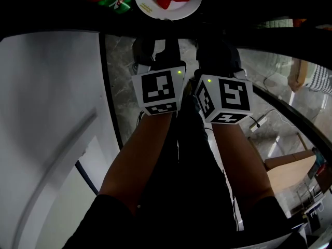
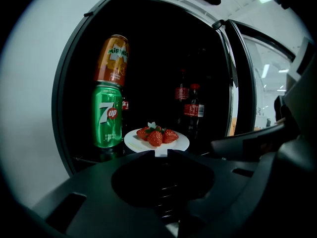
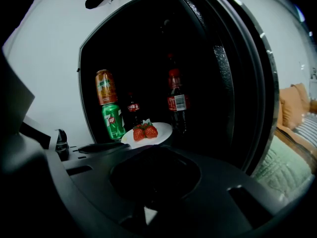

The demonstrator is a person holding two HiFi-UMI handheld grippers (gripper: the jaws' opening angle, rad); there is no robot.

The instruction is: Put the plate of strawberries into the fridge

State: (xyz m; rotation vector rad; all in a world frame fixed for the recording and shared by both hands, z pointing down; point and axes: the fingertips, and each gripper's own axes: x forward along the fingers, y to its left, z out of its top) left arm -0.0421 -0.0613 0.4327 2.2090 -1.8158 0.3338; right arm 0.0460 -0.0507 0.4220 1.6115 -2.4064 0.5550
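A white plate with several red strawberries is inside the dark open fridge, just right of a green 7up can. My left gripper is at the plate's near rim. Its jaws are closed to a narrow slit with the white rim showing between them. The plate is at the top edge of the head view, and the plate also shows in the right gripper view. My right gripper hangs just right of the left one, short of the plate, shut with nothing in it.
An orange can stands on the 7up can. Cola bottles stand behind the plate. The fridge door hangs open on the right, and the white fridge side is on the left. A cardboard box and a power strip lie on the floor.
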